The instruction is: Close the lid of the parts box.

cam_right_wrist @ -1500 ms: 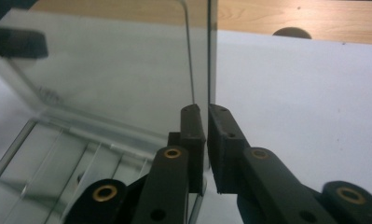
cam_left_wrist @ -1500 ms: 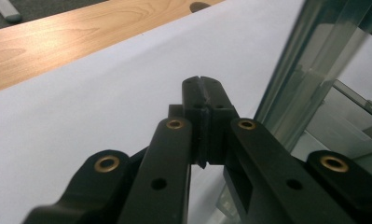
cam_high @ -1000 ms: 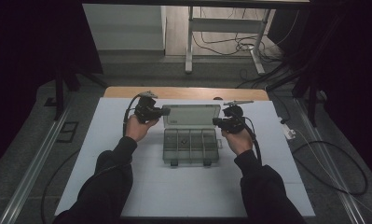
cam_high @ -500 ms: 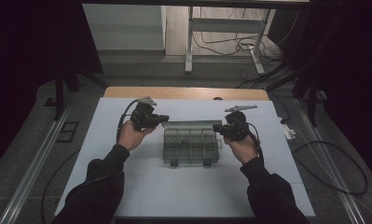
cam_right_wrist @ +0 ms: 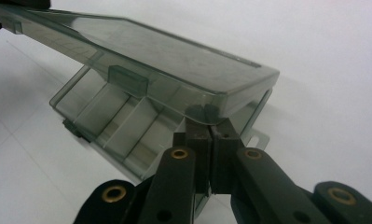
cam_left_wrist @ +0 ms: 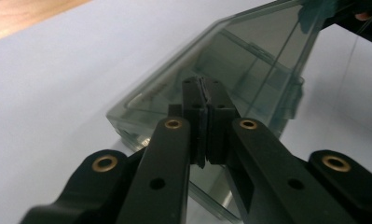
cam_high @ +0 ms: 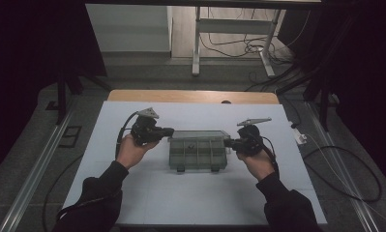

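Grey see-through plastic box with inner dividers, lying at the centre of the high view on a white table mat. Lid raised at a slant, hinged along the far edge, two small latches on the near edge. Left gripper just left of the box in the high view, held in a hand coming up from the lower left of the frame, tips at the lid's left corner. Right gripper just right of the box, held in a hand coming up from the lower right, tips at the lid's right corner. Dark sleeves on both forearms. Cables trailing from each gripper toward the bottom of the frame. Left gripper view: black jaws pressed together at the middle of the frame, tips against the corner edge of the tilted lid, box body beneath, white mat all around, strip of wooden table at the upper left. Right gripper view: black jaws likewise together, tips right at the lid's near corner, the corner seeming caught between the pads, though not certain. Open compartments visible under the lid at the centre left of that frame, one latch on the lid's front edge. Beyond the table in the high view, grey floor, loose cables and a white table leg at the top.
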A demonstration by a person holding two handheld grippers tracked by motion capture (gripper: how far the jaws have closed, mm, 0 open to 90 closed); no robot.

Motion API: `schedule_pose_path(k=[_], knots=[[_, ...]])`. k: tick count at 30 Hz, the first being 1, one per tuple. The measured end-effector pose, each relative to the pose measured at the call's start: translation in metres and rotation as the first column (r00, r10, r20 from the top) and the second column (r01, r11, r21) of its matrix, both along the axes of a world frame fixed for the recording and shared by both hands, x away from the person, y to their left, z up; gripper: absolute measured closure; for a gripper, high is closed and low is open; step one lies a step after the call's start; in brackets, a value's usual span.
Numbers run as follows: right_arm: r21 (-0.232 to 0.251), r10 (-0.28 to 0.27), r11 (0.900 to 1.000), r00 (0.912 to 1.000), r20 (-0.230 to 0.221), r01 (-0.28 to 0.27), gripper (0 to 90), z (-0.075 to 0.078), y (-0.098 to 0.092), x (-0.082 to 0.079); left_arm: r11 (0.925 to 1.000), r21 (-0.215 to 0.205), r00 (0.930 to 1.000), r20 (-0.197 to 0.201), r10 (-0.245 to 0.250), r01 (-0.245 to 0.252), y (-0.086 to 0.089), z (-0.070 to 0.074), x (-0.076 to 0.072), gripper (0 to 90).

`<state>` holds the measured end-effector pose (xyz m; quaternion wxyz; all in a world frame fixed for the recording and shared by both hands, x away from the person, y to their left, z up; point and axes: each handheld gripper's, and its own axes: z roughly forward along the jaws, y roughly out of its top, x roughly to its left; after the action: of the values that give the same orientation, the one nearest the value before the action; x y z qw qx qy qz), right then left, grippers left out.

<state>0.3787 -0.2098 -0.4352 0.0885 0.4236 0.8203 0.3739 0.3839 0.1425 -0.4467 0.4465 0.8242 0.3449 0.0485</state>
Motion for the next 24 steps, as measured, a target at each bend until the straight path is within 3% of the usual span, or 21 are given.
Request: schedule_pose_path(k=[3,16,24], knots=[[-0.003,0.001,1.0,1.0,-0.007,-0.001,87.9,-0.003,-0.001,-0.004,0.9999,-0.015,1.0,-0.008,0.001,-0.001,0.001,-0.002,-0.007,88.0],[-0.066,0.034,0.997,0.9989,-0.034,-0.036,88.1,-0.019,-0.004,-0.021,0.9999,-0.01,0.9989,-0.046,-0.007,0.006,-0.005,-0.016,-0.031,87.4],[-0.077,0.047,0.996,0.997,-0.062,-0.052,88.1,-0.028,-0.01,-0.034,0.9993,0.035,0.9984,-0.057,-0.008,0.01,-0.011,-0.026,-0.041,87.1]])
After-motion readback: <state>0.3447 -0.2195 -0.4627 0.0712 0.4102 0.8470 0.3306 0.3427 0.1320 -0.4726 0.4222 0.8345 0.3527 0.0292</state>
